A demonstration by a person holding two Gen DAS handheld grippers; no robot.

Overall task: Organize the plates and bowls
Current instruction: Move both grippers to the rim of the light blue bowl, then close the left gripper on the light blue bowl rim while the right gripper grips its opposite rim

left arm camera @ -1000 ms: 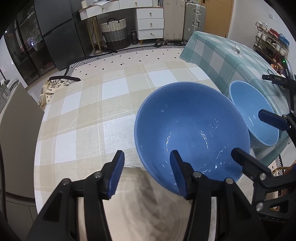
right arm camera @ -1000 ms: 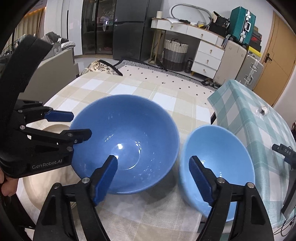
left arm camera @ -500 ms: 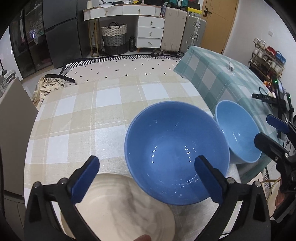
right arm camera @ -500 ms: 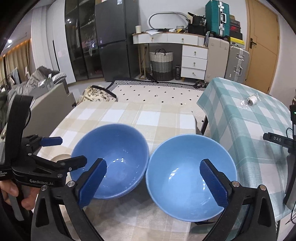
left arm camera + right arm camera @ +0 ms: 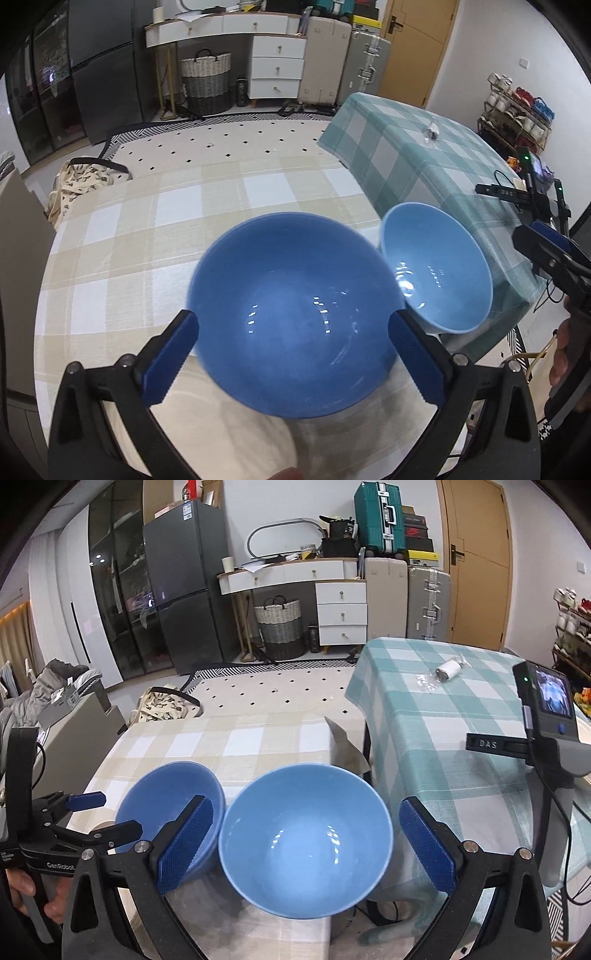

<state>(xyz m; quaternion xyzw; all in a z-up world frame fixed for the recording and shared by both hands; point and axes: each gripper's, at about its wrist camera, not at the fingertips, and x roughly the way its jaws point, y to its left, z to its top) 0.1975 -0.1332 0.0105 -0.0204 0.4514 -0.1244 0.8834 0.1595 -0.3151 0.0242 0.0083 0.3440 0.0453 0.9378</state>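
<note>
Both grippers have just been opening; fingers now spread wide, nothing pinched. Left gripper (image 5: 293, 354) frames the dark bowl (image 5: 295, 314), centre frame; right gripper (image 5: 304, 853) frames the light bowl (image 5: 304, 834), lower centre. Bowls sit just beside each other on the surface (image 5: 147, 229). A rim is best approached squarely. A plate (image 5: 229, 435) is seen lower left, partly under the dark bowl. The crowded neighbour bowl is judged the obstacle.

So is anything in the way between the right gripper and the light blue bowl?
No. The right gripper hangs open in front of the light blue ceramic bowl, with nothing visible between them. The dark blue bowl sits just beside it, to the left.
</note>
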